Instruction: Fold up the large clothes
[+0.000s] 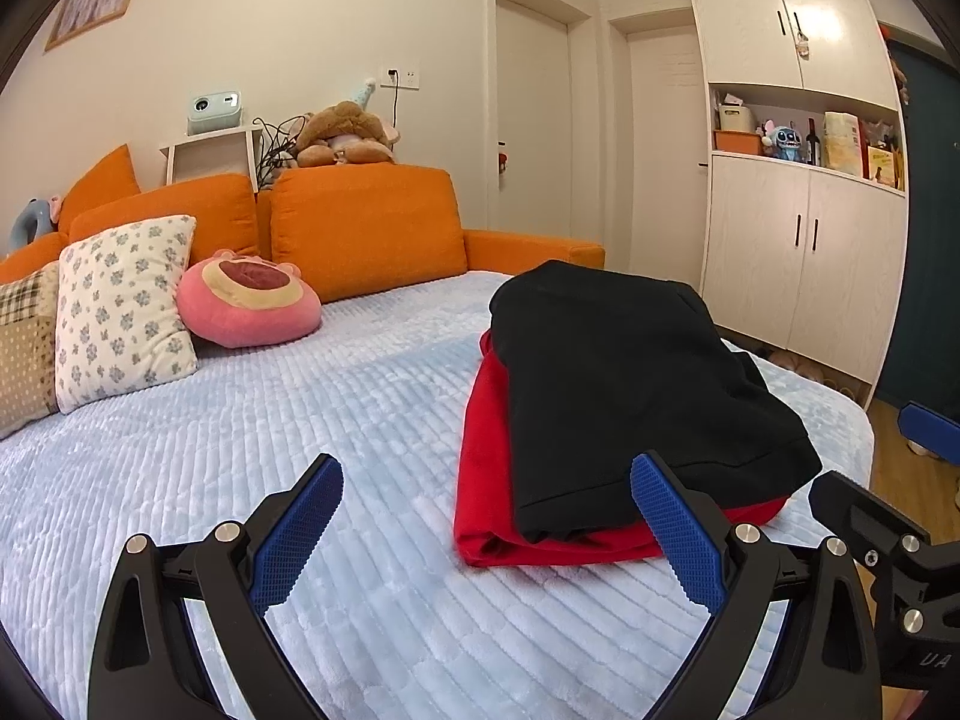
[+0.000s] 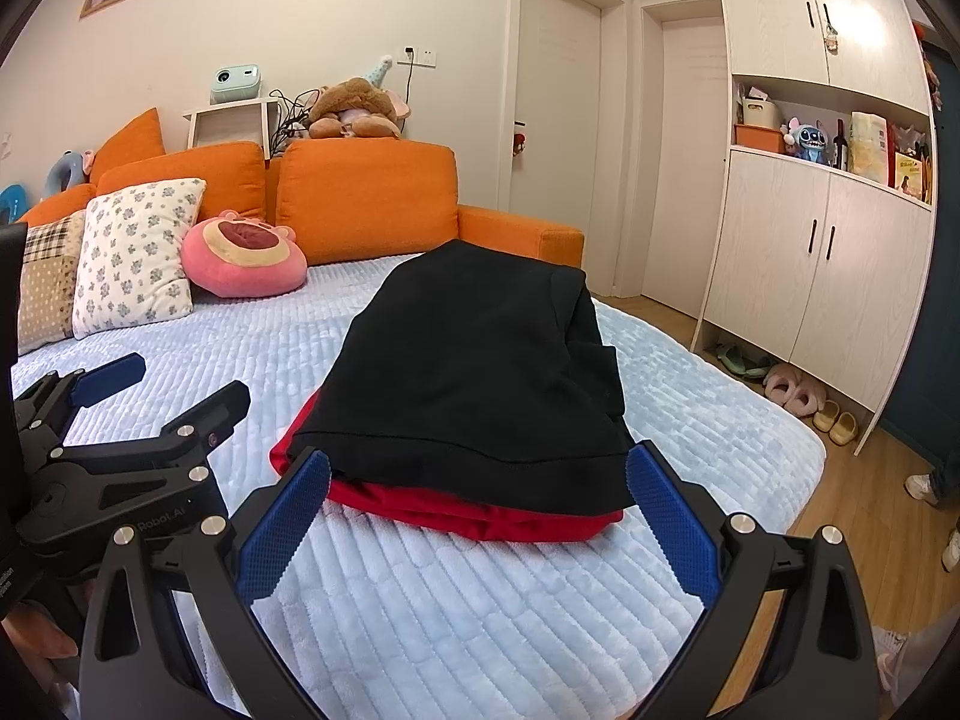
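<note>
Bed, pale blue ribbed blanket (image 2: 420, 600), bearing a stack of two folded garments near its right-hand edge. Black garment (image 2: 480, 372), folded, lies on top; red garment (image 2: 480, 516), folded, lies beneath it, its edge showing along the near and left sides. Left claw (image 1: 486, 486): blue pads spread wide, holding nothing, hovering over the blanket just beside the stack's near left corner, its right pad in front of the stack's near edge. Right claw (image 2: 477, 477): pads spread wide, holding nothing, one at either side of the stack's near edge; whether they touch the cloth cannot be told. Behind: orange sofa back (image 1: 366, 222), floral pillow (image 1: 123, 306), round pink plush cushion (image 1: 246, 300). To the right: white cupboard (image 2: 828, 264), slippers (image 2: 792, 396) on the wooden floor.
</note>
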Demonstrator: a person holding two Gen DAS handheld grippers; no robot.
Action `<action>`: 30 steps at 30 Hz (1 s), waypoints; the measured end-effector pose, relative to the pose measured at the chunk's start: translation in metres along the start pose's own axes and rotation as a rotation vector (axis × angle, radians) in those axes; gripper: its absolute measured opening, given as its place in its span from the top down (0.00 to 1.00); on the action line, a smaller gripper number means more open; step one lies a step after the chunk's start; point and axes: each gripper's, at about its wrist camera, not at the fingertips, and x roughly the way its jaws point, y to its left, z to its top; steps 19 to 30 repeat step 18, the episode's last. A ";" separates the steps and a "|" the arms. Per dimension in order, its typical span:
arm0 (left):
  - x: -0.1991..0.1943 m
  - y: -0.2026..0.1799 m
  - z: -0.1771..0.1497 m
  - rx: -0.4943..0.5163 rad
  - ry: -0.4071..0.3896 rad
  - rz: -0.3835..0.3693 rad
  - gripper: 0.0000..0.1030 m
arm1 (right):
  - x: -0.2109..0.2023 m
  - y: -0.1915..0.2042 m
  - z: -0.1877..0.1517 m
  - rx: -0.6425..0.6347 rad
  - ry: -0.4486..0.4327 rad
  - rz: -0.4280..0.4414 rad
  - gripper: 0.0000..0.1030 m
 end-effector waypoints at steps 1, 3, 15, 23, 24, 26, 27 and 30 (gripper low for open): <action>0.000 0.000 -0.001 0.000 -0.002 0.001 0.05 | 0.000 0.000 0.000 0.000 0.001 0.001 0.05; 0.000 0.000 0.000 -0.001 0.001 -0.005 0.05 | 0.001 0.000 0.000 0.000 0.000 0.002 0.05; 0.006 -0.006 0.000 0.010 0.022 -0.012 0.03 | -0.002 0.001 -0.003 0.001 0.004 -0.004 0.05; 0.008 -0.007 -0.001 0.004 0.032 -0.017 0.03 | -0.003 0.002 -0.004 -0.003 0.005 -0.009 0.05; 0.008 -0.007 -0.001 0.004 0.032 -0.017 0.03 | -0.003 0.002 -0.004 -0.003 0.005 -0.009 0.05; 0.008 -0.007 -0.001 0.004 0.032 -0.017 0.03 | -0.003 0.002 -0.004 -0.003 0.005 -0.009 0.05; 0.008 -0.007 -0.001 0.004 0.032 -0.017 0.03 | -0.003 0.002 -0.004 -0.003 0.005 -0.009 0.05; 0.008 -0.007 -0.001 0.004 0.032 -0.017 0.03 | -0.003 0.002 -0.004 -0.003 0.005 -0.009 0.05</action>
